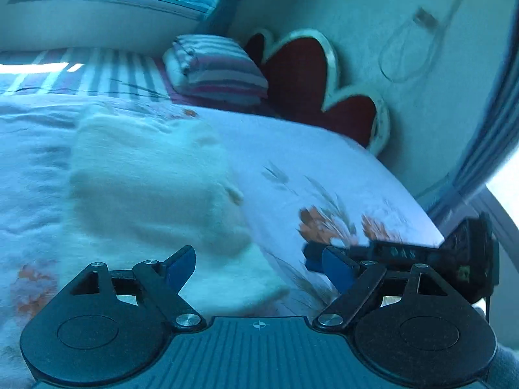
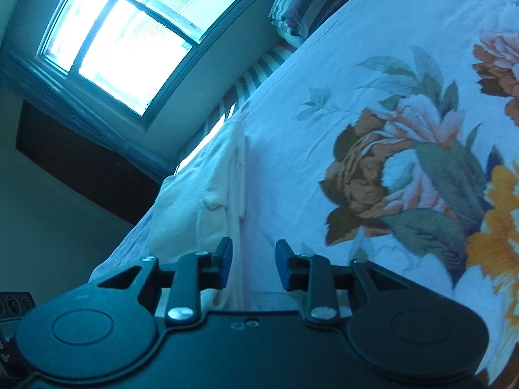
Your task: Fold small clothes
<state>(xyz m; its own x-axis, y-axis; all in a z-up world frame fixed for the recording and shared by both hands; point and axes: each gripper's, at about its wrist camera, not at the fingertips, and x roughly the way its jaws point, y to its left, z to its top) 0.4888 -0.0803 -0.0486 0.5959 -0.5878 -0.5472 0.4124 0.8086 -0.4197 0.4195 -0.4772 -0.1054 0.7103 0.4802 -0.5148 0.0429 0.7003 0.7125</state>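
- The folded white garment point(image 1: 152, 188) lay on the flowered bedspread point(image 1: 324, 168), its long side running from the grippers toward the striped pillow point(image 1: 217, 68).
- The left gripper point(image 1: 258, 267) stood wide open, holding nothing, above the garment's near edge.
- The right gripper point(image 2: 253, 264) was partly open and empty, just beside the garment.

A cream garment point(image 1: 152, 181) of soft, fuzzy matt cloth lies ahead of the left gripper point(image 1: 259, 267), whose black matt plastic arms carry shiny metal pivot pins and smooth blue pads point(image 1: 181, 267). Under it, a floral bedspread point(image 2: 373, 103) of matt, lightly textured cloth. Beyond, a striped fabric pillow point(image 1: 217, 68) and a dark red plush heart-shaped cushion point(image 1: 308, 81).
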